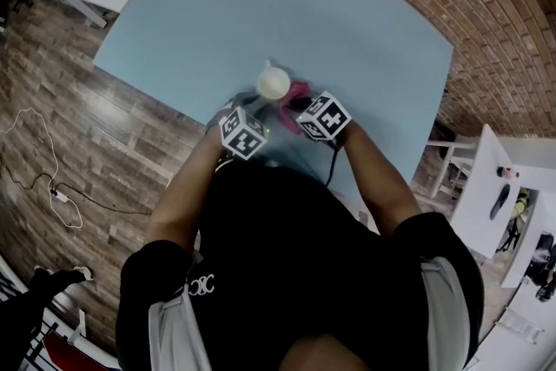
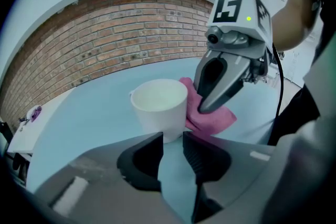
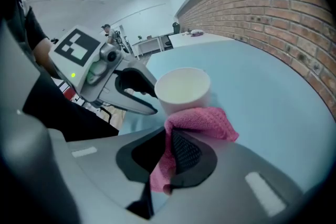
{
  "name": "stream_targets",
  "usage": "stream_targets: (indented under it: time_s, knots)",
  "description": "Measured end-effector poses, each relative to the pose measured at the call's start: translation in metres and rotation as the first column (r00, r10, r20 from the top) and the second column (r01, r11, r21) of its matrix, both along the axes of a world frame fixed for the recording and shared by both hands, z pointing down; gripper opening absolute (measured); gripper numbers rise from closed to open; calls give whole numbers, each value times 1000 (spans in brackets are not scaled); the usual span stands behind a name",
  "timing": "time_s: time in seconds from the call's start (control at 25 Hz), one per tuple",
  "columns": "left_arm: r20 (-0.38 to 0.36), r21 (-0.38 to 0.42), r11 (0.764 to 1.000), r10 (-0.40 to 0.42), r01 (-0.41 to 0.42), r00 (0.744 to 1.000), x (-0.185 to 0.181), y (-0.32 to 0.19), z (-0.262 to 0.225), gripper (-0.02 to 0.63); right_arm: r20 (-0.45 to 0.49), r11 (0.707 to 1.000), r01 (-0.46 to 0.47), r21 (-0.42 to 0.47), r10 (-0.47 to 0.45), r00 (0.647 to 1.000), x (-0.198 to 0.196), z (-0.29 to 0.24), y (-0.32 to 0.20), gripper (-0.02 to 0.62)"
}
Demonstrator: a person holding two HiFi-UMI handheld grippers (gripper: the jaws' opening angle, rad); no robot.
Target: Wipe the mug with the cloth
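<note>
Mug (image 1: pixel 273 83) stands upright, mouth up; right tool (image 3: pixel 168 138) clamps cloth (image 3: pixel 202 120) beside it, left tool (image 2: pixel 173 140) slightly parted, empty.

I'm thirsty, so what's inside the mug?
Inside the mug only its pale inner wall shows; no drink or object is visible. Its near rim hides the very bottom in both gripper views.
</note>
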State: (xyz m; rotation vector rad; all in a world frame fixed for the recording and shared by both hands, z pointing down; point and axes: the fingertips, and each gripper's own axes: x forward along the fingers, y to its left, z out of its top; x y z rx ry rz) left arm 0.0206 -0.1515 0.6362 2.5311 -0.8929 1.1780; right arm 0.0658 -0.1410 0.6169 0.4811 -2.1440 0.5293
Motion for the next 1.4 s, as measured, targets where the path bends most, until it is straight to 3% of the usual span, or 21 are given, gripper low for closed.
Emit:
stream_targets:
  time_s: [0.08,0.36,0.48,0.64,0.88,1.24,1.4]
  knots:
    - [-19,3,1000,11,-11,1000,4,3,-2,134,2,1000,-21,11,21,1000,5,-2,-6,37]
    - [-130,45,999,-18,24,991,-21,-18,-17,323,28,998,-57,15,56,998,7,-3,-10,37]
    - [-154,48,998,48,-41,987,-22,-26,-24,361,35,998,-69,9,69,997,7,-3,-9,37]
    - [-79,38,971,239,-237,968,-16,-30,-21,365,32,997,-70,25,69,997,7,-4,-10,37]
    - [7,-12,898,440,-440,898,-9,-30,-17,365,18,997,-66,49,65,998,3,-4,-9,37]
    - [-5,-33,848,529,-529,849,6,-35,-12,362,4,997,-69,44,69,998,3,-3,-8,37]
    - [-29,-30,847,530,-531,847,11,-36,-12,359,-8,997,-67,47,68,998,2,-5,-11,37]
